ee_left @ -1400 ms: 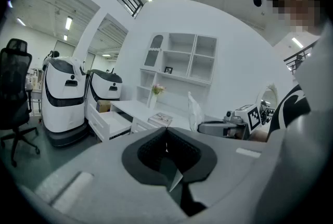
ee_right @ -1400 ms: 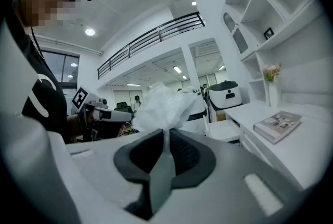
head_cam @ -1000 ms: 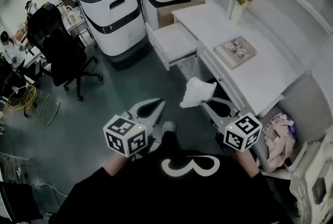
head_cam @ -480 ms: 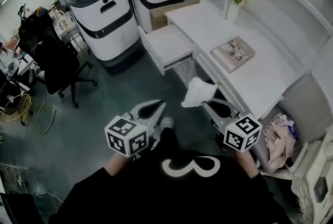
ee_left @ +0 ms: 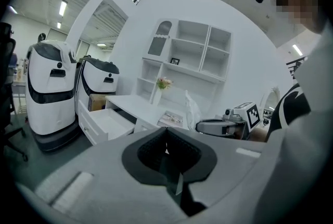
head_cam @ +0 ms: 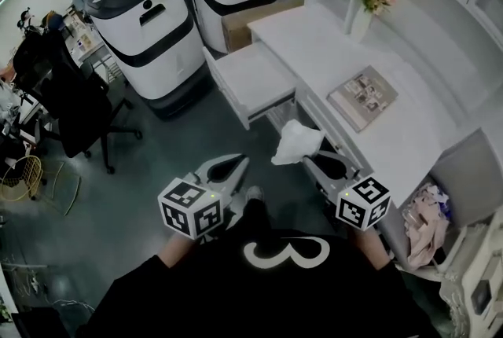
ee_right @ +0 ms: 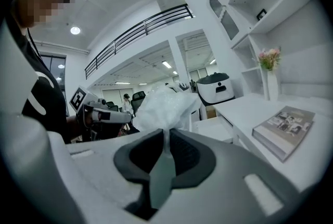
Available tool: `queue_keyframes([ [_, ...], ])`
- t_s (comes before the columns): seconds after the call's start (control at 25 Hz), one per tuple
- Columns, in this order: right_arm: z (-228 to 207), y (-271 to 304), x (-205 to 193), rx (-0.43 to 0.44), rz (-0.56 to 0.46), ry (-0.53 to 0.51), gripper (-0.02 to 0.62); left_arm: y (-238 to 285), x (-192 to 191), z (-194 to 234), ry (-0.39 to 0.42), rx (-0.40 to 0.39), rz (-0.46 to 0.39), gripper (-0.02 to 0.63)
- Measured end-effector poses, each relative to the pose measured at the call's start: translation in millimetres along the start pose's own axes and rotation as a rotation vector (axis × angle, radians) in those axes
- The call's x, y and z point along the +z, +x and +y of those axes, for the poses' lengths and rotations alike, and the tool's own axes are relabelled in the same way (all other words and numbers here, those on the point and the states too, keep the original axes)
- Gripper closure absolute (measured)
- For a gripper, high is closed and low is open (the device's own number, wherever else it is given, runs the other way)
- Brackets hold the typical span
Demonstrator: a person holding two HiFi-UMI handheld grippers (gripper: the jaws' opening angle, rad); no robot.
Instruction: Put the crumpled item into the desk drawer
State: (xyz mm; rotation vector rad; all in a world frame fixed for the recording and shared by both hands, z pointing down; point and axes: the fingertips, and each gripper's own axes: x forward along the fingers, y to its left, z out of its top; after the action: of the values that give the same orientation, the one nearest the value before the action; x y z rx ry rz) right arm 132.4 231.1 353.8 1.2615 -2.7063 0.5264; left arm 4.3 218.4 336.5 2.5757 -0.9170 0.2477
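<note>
A crumpled white plastic item [head_cam: 296,142] hangs from my right gripper [head_cam: 308,159], whose jaws are shut on its lower end; in the right gripper view the crumpled item [ee_right: 165,109] bulges just above the right gripper [ee_right: 166,140]. It is held in the air beside the white desk [head_cam: 393,132], short of the open desk drawer [head_cam: 250,82], which looks empty. My left gripper [head_cam: 233,161] is held at the same height to the left, shut with nothing in it. In the left gripper view the left gripper [ee_left: 166,139] points at the drawer [ee_left: 106,121].
A book [head_cam: 362,97] and a vase of flowers [head_cam: 366,3] rest on the desk. Two large white machines [head_cam: 145,22] and a cardboard box [head_cam: 247,23] stand beyond the drawer. A black office chair [head_cam: 75,104] is at the left. Clothes [head_cam: 423,218] lie at the right.
The head view has shifted, so the desk and drawer sit a little lower and further left in the frame. Both grippers keep their places, and the crumpled item stays in the right gripper.
</note>
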Motion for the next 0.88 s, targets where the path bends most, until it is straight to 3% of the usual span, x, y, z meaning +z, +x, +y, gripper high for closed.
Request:
queue_keyframes([
  [0.56,-120.8,190.2,44.3,-0.018,0.134,0.092,0.549,119.3,63.2,186.4,-0.103,-0.011,0.096,0.597],
  [0.88,-160.5,278.9,56.1,-0.007,0.192,0.089,0.549,161.4,80.5,273.5,-0.124,0.005,0.121,0.597],
])
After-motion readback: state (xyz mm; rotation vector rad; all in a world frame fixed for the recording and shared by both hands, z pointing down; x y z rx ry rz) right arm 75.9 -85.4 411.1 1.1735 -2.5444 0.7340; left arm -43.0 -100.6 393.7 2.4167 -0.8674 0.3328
